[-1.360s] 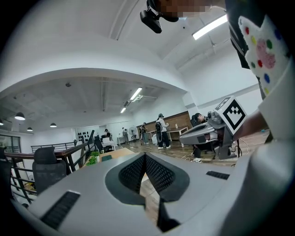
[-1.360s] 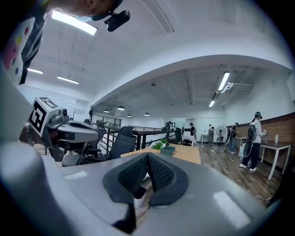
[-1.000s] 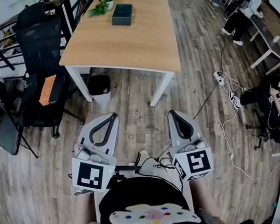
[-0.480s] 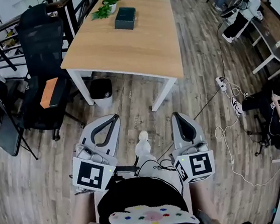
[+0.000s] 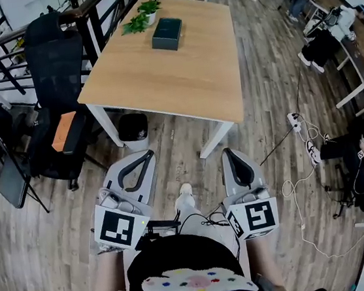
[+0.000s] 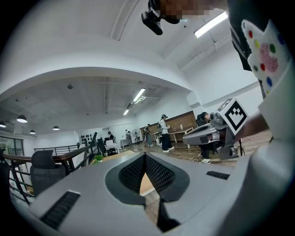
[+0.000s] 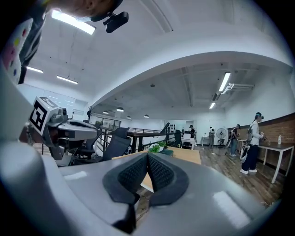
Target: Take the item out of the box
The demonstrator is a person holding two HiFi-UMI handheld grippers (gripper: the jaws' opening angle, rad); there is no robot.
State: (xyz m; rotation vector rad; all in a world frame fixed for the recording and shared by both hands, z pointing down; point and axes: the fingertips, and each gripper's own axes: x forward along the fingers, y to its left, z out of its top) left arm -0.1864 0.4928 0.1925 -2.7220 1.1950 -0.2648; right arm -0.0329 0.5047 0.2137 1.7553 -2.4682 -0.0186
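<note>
1. Low in the middle of the frame, my left gripper [image 5: 142, 155] and right gripper [image 5: 230, 153] sit side by side. Both are pinched fully together on nothing (each gripper view shows the ribbed pads meeting in a thin seam). I carry them level and pointing ahead, I judge, because nothing is within reach to grasp.
2. Beyond the tips is wooden floor, with a dark waste bin [image 5: 131, 126] under the table's near left corner and a white power strip [image 5: 293, 120] off to the right.
3. The wooden table [image 5: 181, 82] fills the upper middle, well apart from both grippers.
4. The dark box [image 5: 167, 33] lies at the table's far end, top centre, lid on, just beside a potted plant [image 5: 142, 16]. The item is presumably inside, unseen, so I judge the task has not begun.
5. Farthest out, black office chairs [image 5: 54, 71] stand at the upper left and seated people at the right edge.
</note>
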